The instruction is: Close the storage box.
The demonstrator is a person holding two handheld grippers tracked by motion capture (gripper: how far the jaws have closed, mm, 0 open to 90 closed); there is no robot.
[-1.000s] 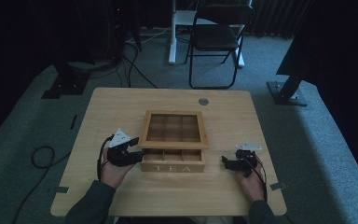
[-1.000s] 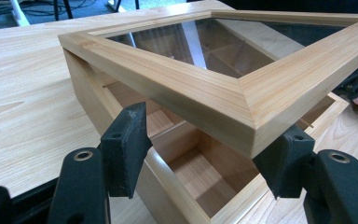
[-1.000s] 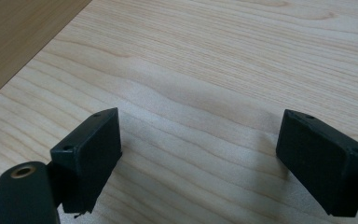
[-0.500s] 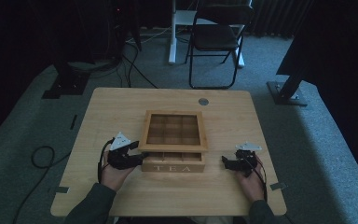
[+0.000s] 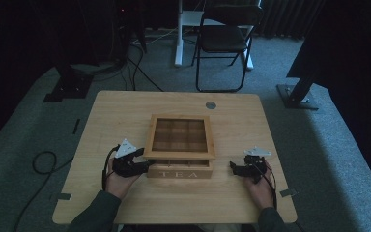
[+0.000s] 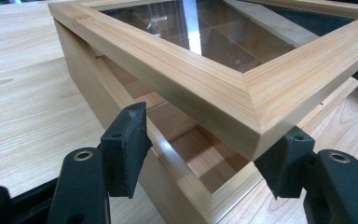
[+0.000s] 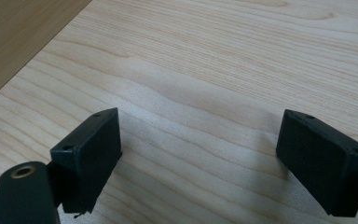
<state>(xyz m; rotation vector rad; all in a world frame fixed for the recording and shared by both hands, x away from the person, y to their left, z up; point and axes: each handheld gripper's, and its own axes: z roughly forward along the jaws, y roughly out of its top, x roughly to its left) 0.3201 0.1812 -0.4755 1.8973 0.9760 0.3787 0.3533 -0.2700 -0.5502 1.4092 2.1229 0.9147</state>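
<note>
A wooden box marked TEA (image 5: 179, 173) stands at the middle of the table (image 5: 121, 116). Its glass-paned lid (image 5: 178, 155) is tilted up a little at the front, with a gap over the compartments. My left gripper (image 5: 144, 166) is at the box's front left corner. In the left gripper view the lid's corner (image 6: 242, 112) hangs between the spread jaws of the left gripper (image 6: 205, 154); the right pad (image 6: 284, 161) sits just under the lid's front edge, and the left pad (image 6: 126, 144) stands off the box wall (image 6: 177, 186). My right gripper (image 5: 234, 167) (image 7: 200, 154) rests open over bare wood right of the box.
A round grey grommet (image 5: 211, 105) sits in the table's far side. Beyond the table stands a folding chair (image 5: 224, 41), with stand bases (image 5: 67, 89) (image 5: 297, 96) on the carpet either side. A cable (image 5: 41, 162) loops on the floor at the left.
</note>
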